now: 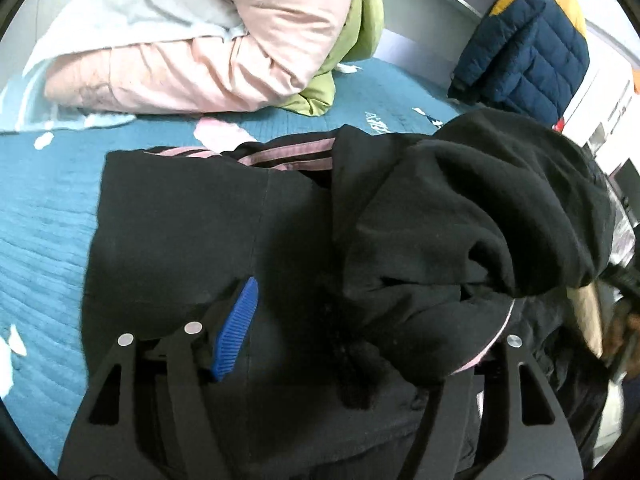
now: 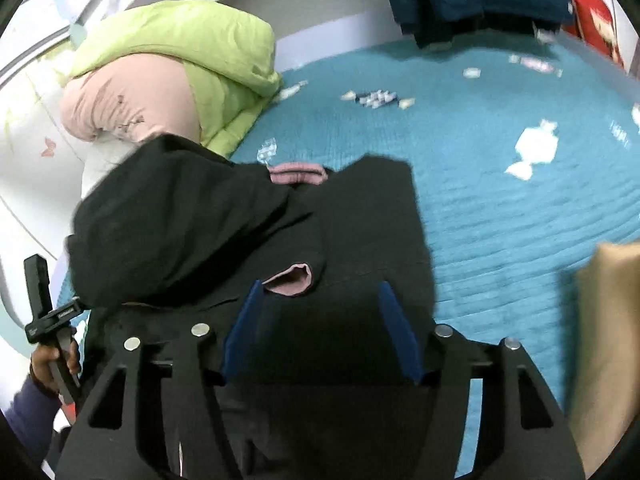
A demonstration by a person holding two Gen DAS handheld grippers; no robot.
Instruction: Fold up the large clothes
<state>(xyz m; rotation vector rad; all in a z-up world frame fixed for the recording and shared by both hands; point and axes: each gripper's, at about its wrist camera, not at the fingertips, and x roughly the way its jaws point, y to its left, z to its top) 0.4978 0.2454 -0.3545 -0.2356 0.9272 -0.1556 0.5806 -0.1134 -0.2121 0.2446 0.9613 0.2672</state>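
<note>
A black garment with pink stripes and cuffs (image 1: 208, 232) lies folded on the teal bedspread (image 1: 44, 216); it also shows in the right wrist view (image 2: 360, 240). A bunched black part (image 1: 480, 216) is draped over my left gripper (image 1: 360, 320). Its left blue pad (image 1: 236, 328) shows; the right finger is hidden under the cloth. My right gripper (image 2: 320, 328) is open just above the garment's near edge, with a pink cuff (image 2: 290, 280) by its left pad (image 2: 240, 332). The left tool and the hand holding it (image 2: 52, 344) show at the left.
A pile of pink and green quilted coats (image 1: 224, 40) lies at the back of the bed, also in the right wrist view (image 2: 172, 68). A navy and yellow puffer jacket (image 1: 528, 40) hangs at the back right. A tan cloth (image 2: 608, 340) lies at the right.
</note>
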